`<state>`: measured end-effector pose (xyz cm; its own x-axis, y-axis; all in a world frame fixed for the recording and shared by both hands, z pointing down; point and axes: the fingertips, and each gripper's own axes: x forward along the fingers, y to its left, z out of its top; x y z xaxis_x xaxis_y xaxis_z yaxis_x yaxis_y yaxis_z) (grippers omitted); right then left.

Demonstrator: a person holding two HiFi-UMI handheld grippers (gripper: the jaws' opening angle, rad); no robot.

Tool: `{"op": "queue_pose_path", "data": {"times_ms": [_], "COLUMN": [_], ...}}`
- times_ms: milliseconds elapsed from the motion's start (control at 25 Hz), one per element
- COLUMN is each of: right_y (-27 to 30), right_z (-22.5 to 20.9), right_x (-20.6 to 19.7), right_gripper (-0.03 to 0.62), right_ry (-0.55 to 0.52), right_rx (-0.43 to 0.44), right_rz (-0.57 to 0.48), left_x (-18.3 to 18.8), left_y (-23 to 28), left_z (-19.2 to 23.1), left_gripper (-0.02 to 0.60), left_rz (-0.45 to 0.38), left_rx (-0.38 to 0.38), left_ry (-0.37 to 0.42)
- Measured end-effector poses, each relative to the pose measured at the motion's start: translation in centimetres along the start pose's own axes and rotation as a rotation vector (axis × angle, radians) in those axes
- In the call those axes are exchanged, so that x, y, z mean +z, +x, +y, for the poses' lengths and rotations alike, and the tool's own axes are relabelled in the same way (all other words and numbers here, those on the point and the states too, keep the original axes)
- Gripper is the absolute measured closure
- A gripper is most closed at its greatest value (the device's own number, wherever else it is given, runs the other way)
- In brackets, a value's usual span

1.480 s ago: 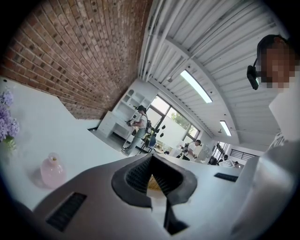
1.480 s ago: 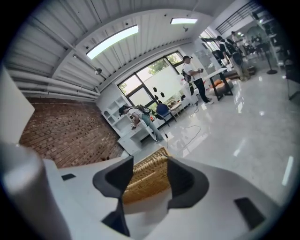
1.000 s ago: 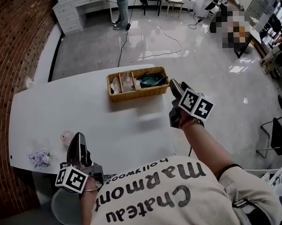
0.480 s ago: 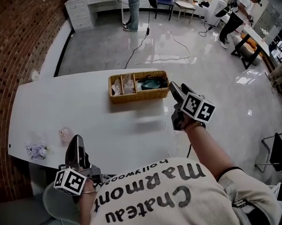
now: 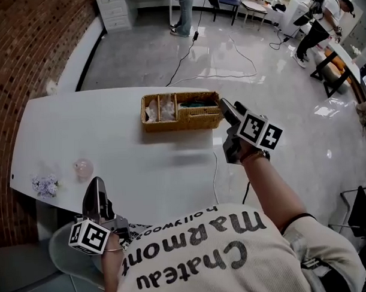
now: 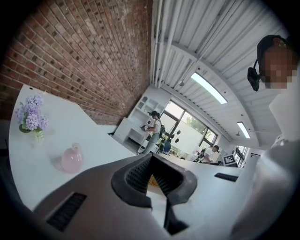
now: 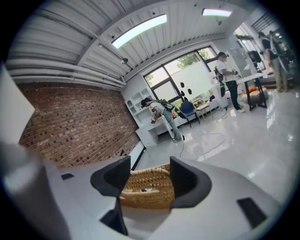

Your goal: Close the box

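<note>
Shirt [image 5: 193, 256] print, read upside down in head view: "Chateau Marmont", "hollywood". Wicker box [image 5: 188, 119] is set mid-far on the white desk [image 5: 98, 133]. Right gripper [image 5: 228, 106] is held just beside its right end, jaws wide and just opened further. In the right gripper view the box is framed between them, pads clear. Left gripper [image 5: 95, 182] is closed, empty, at the near edge. Ceiling light strips [image 7: 138, 30] are shown only in gripper views, the glossy floor [image 5: 168, 59] chiefly overhead.

Tongs [image 6: 151, 159] meet at their tips over a white table [image 6: 44, 138].
</note>
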<state>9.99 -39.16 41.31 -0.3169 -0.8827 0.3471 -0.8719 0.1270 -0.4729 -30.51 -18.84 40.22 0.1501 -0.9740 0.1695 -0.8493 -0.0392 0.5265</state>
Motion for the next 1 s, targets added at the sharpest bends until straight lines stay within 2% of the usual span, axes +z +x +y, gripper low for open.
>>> {"op": "queue_pose_path", "data": {"times_ms": [360, 600, 760, 1000], "right_y": [1.9, 2.8, 3.2, 4.5], "right_z": [-0.1, -0.5, -0.7, -1.0], "right_x": [1.3, 1.9, 2.2, 2.7], "right_gripper": [0.341, 0.343, 0.359, 0.376], "right_ry": [0.037, 0.14, 0.162, 0.175], "right_rx": [0.074, 0.209, 0.28, 0.306], "right_rz": [0.024, 0.048, 0.056, 0.057], "left_x": [0.3, 0.3, 0.3, 0.1], "left_y": [-0.8, -1.2, -1.5, -1.5], "left_z": [-0.3, -0.1, -0.4, -0.3], "left_gripper": [0.58, 0.58, 0.58, 0.58], "left_rz": [-0.013, -0.01, -0.01, 0.003], "left_rx": [0.047, 0.07, 0.08, 0.101], "left_ry": [0.006, 0.015, 0.019, 0.017]}}
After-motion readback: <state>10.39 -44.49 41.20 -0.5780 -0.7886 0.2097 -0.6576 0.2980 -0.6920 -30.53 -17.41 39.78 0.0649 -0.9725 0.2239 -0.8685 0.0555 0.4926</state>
